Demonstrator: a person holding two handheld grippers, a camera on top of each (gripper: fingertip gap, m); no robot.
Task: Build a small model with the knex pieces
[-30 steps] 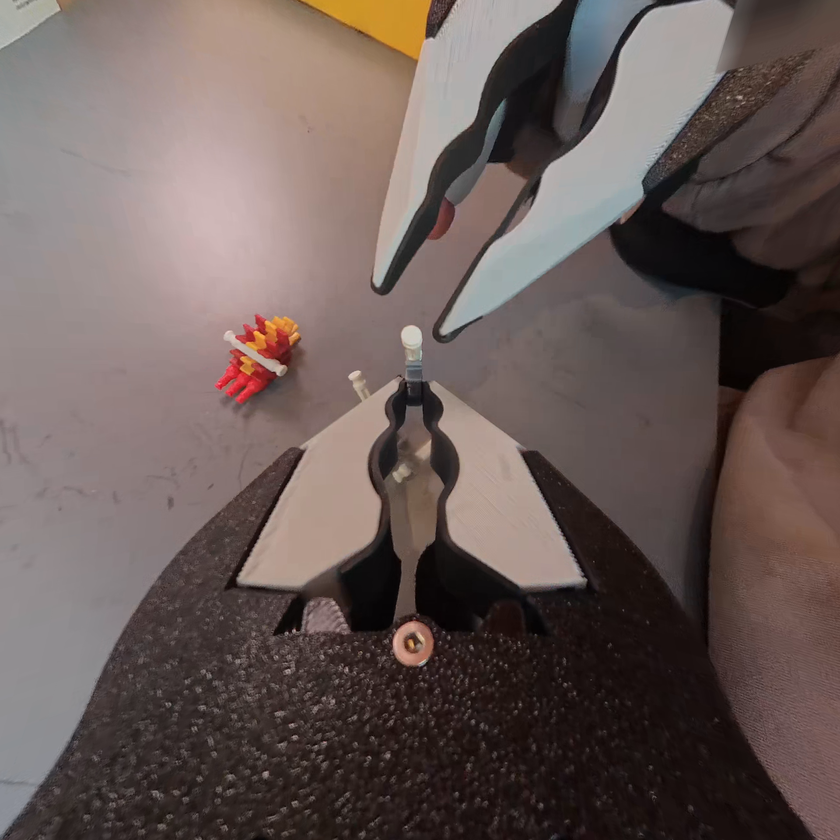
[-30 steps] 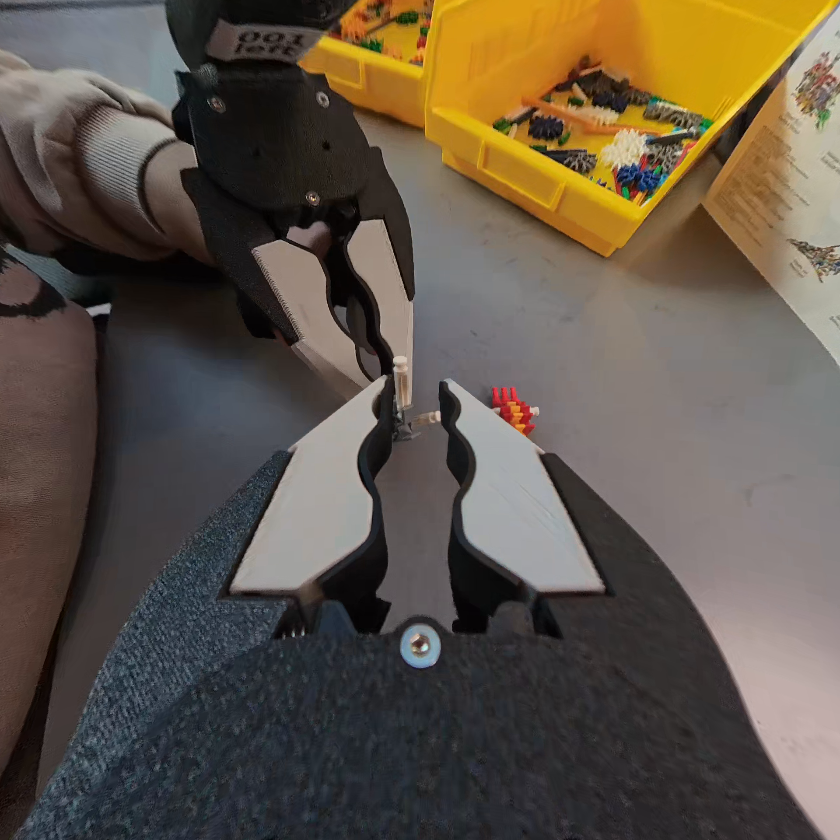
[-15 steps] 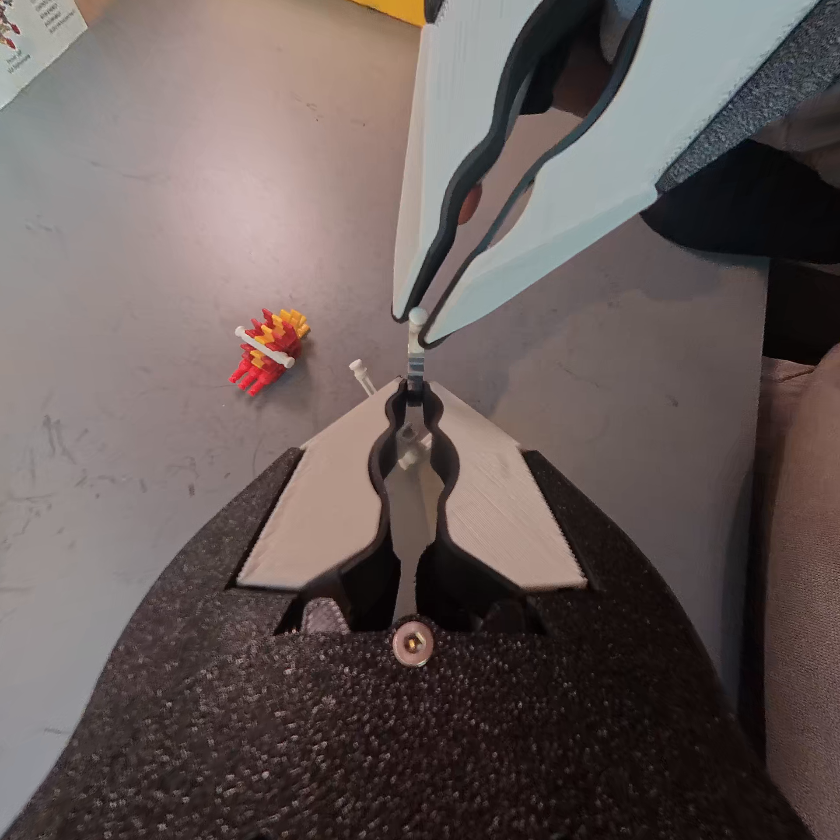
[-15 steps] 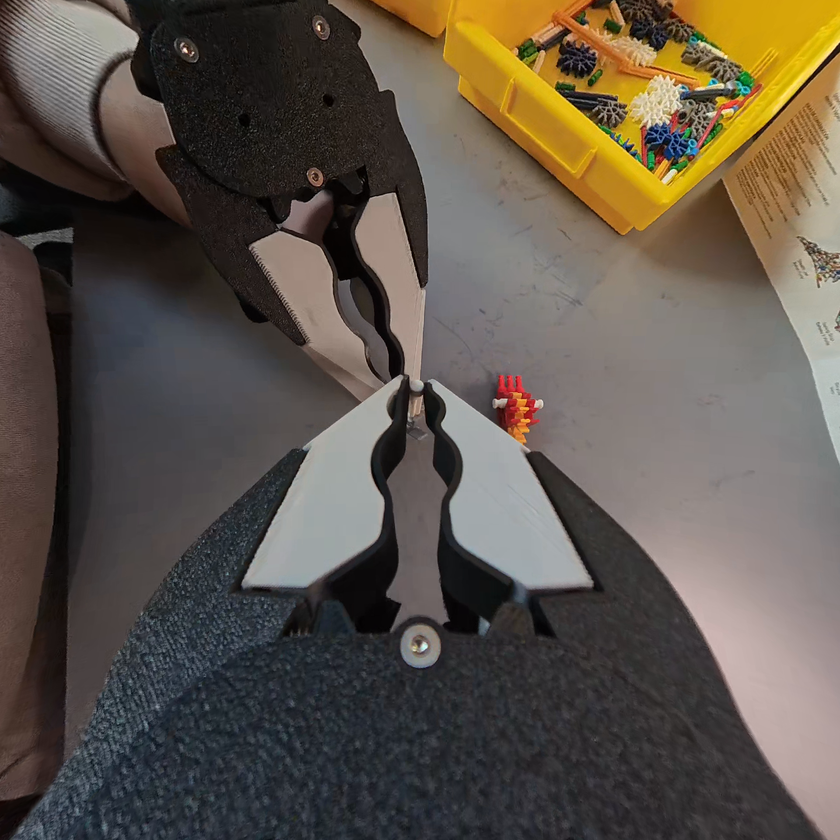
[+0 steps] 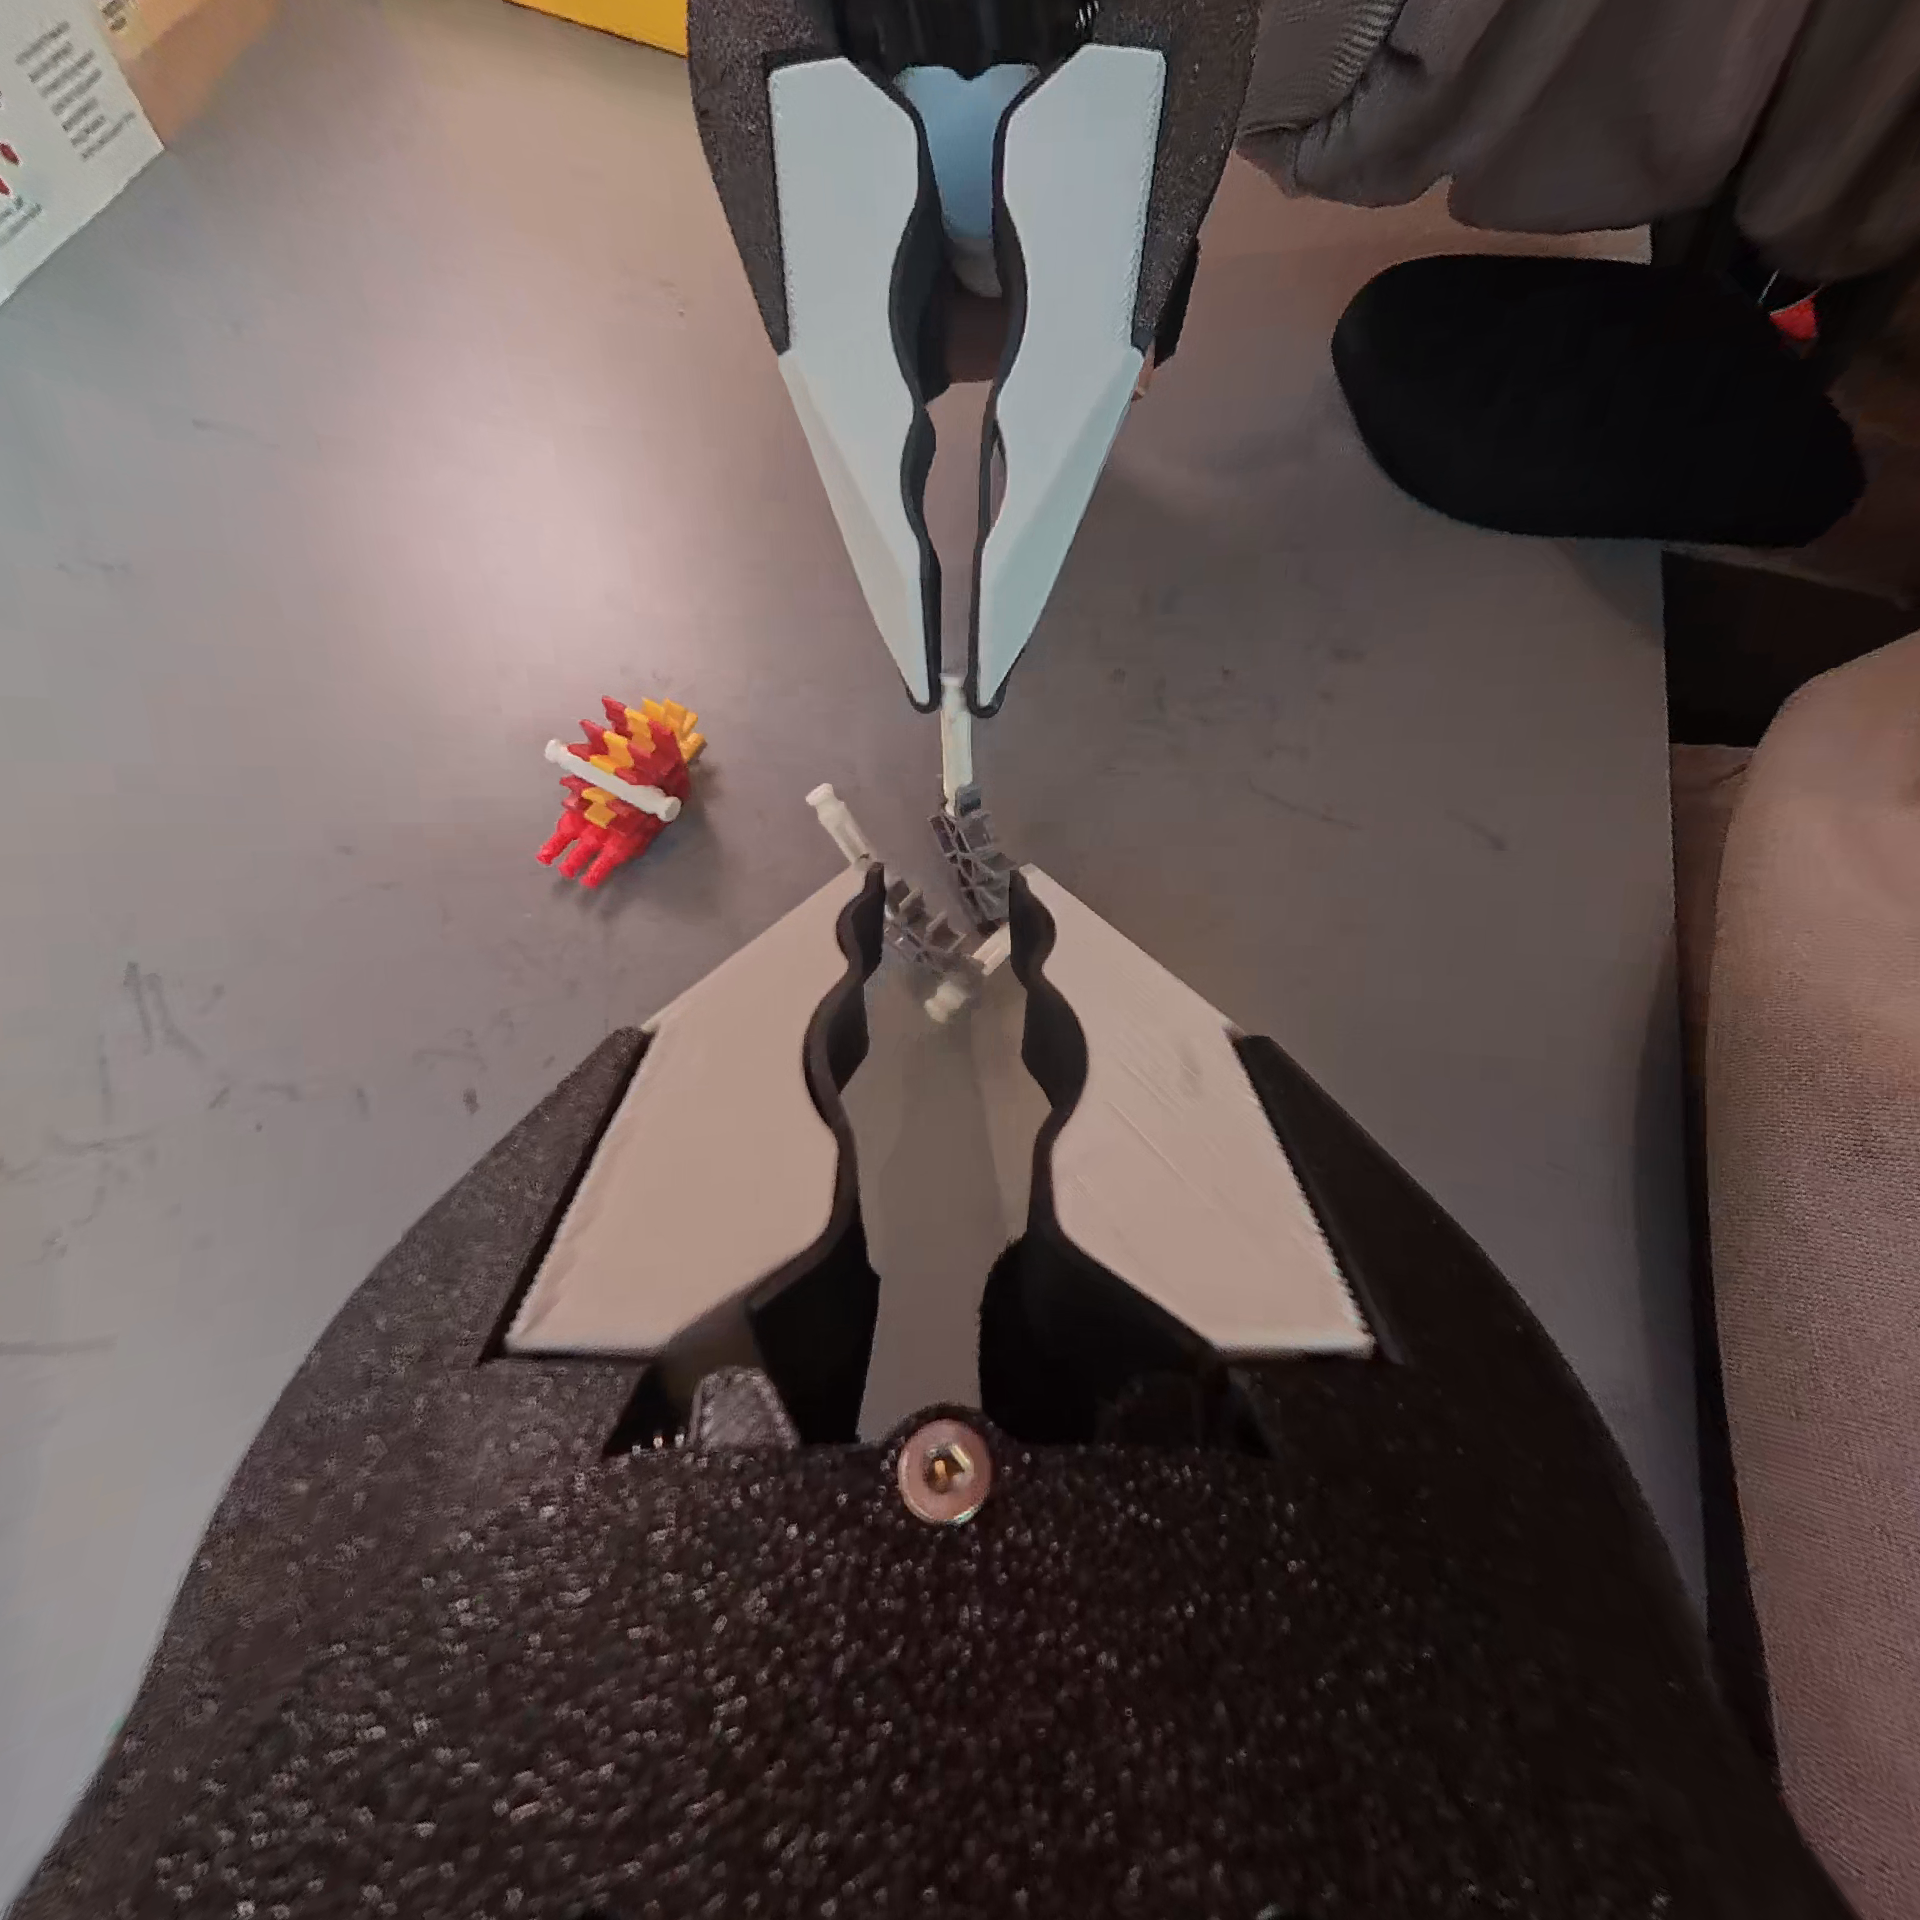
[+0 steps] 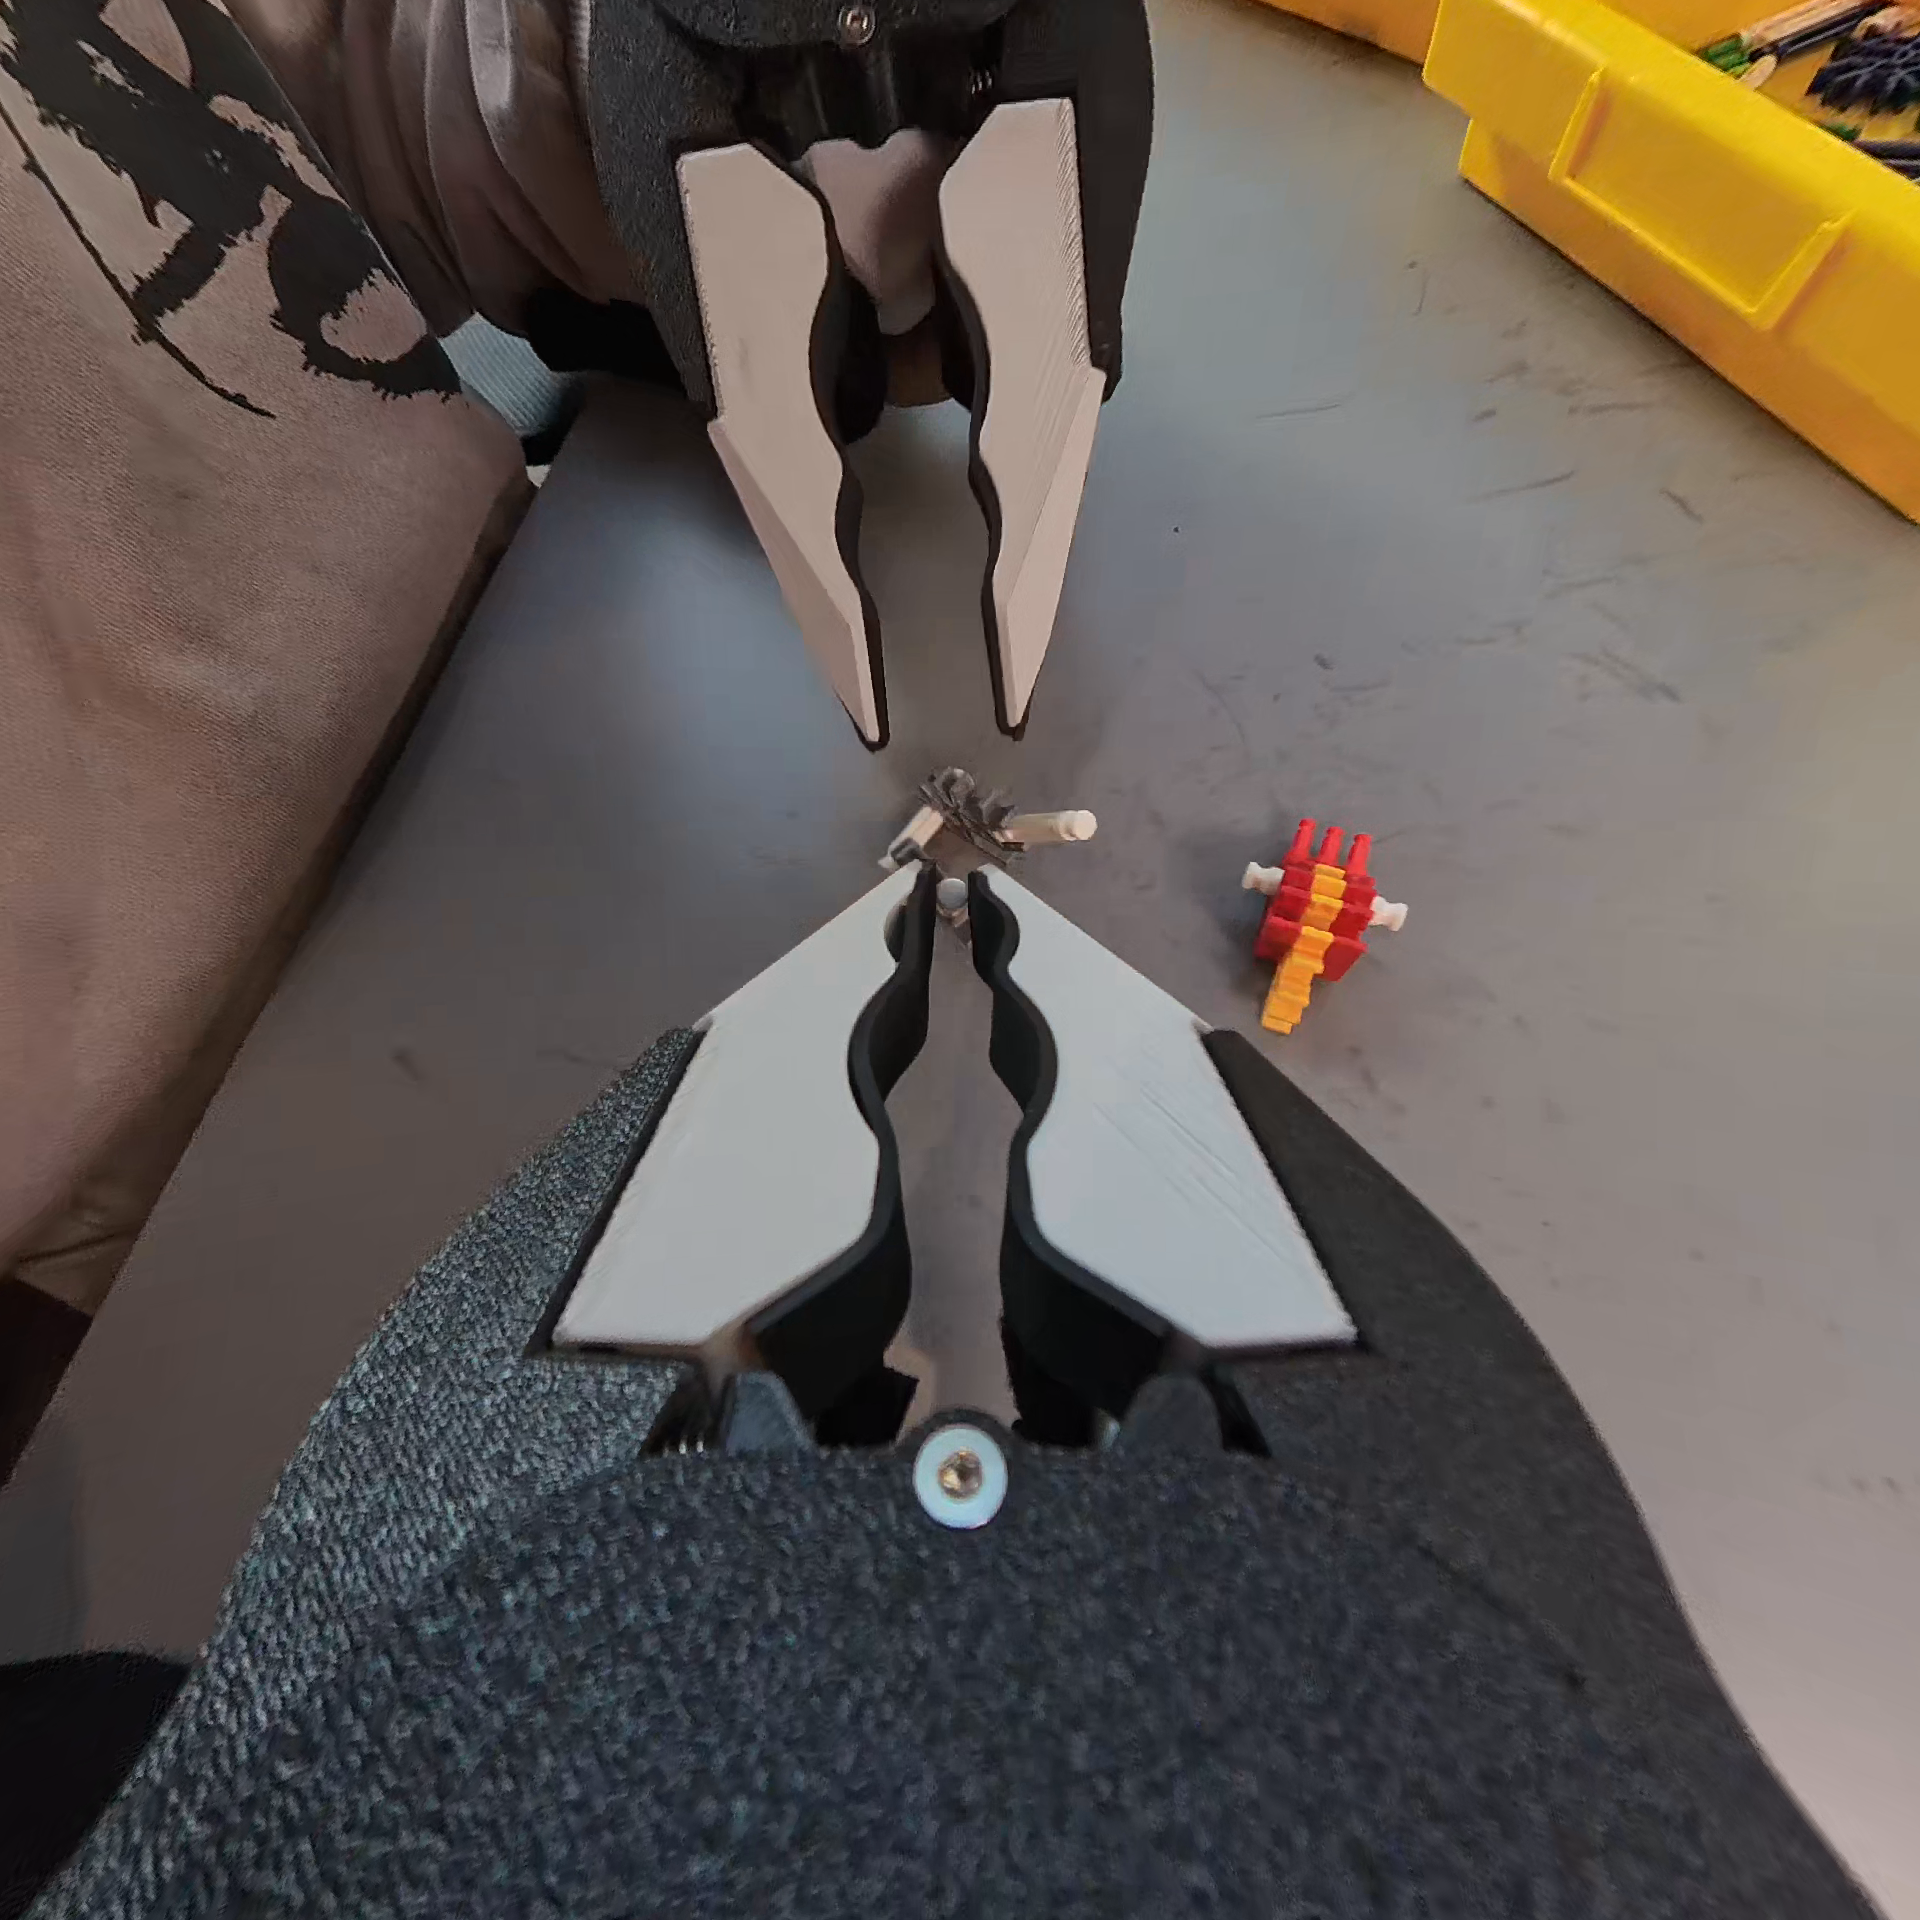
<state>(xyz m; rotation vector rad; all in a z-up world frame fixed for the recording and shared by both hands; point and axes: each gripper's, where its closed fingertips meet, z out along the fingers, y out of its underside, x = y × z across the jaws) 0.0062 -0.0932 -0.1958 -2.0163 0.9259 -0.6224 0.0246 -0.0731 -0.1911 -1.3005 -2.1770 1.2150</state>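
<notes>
A small assembly of grey toothed connectors [image 5: 951,888] and short white rods hangs just above a grey table [image 5: 312,416], pinched by 1 upright white rod [image 5: 954,727] whose top sits between the tips of the right gripper [image 5: 951,698], seen head-on in the left wrist view. Those jaws are clenched on the rod's end, with only a sliver of gap. In its own view the right gripper [image 6: 948,894] shows the rod's round end [image 6: 950,891] wedged at its tips, the grey connectors [image 6: 966,816] just beyond. The left gripper [image 5: 940,914] brackets the connectors with its jaws released and a clear gap between the tips; the right-hand tip appears to touch the grey piece, though that contact cannot be confirmed. From the opposite side, the left gripper [image 6: 940,738] stands clear of the assembly, parted. The piece looks light, stiff and snap-fitted, likely to twist or pop apart under a sideways load; the slim, smooth rod gives little purchase, so the toothed connector body seems the surer place to grip. Just to one side lies a red, orange and yellow stack [image 5: 621,790] threaded on a white rod. Farther off stand a yellow bin [image 6: 1704,218] of mixed parts, a printed sheet [image 5: 62,135] and a person's sleeve [image 6: 208,520].
</notes>
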